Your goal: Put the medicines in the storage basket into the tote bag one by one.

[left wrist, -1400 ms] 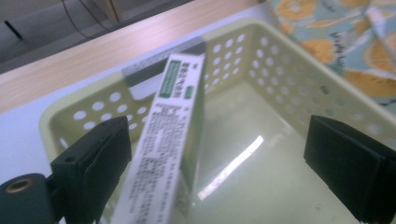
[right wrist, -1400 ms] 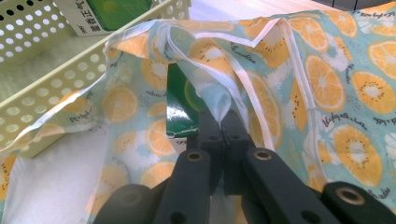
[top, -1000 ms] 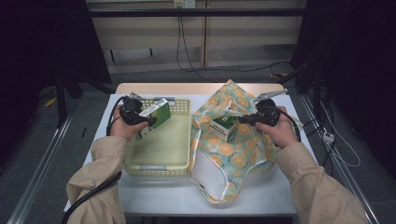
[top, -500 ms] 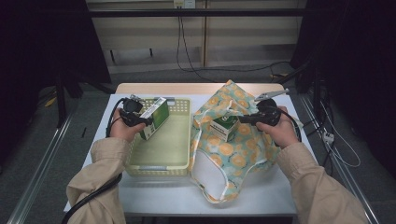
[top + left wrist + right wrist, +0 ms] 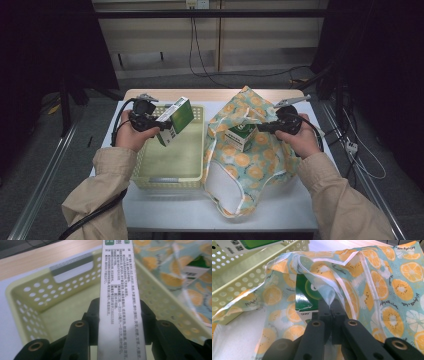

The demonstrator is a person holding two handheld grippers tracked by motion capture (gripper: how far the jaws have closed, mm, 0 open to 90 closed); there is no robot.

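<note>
- Pinching a green-and-white box (image 5: 175,120) by its narrow sides, the left tongs (image 5: 156,125) hold it tilted above the pale green basket (image 5: 170,165); their jaws have just been closing on it.
- The right tongs (image 5: 260,127), pressed together, grip a fold of the orange-print bag (image 5: 260,165), where a second green box (image 5: 241,136) sits at the opening.
- Basket and bag lie side by side on the surface (image 5: 165,210).

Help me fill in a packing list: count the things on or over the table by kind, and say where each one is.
Green and white boxes: 2, one held in the left gripper above the basket, one inside the bag.
Pale green perforated basket: 1.
Orange-print fabric bag: 1, its edge pinched by the right gripper.
Total: 4.
</note>
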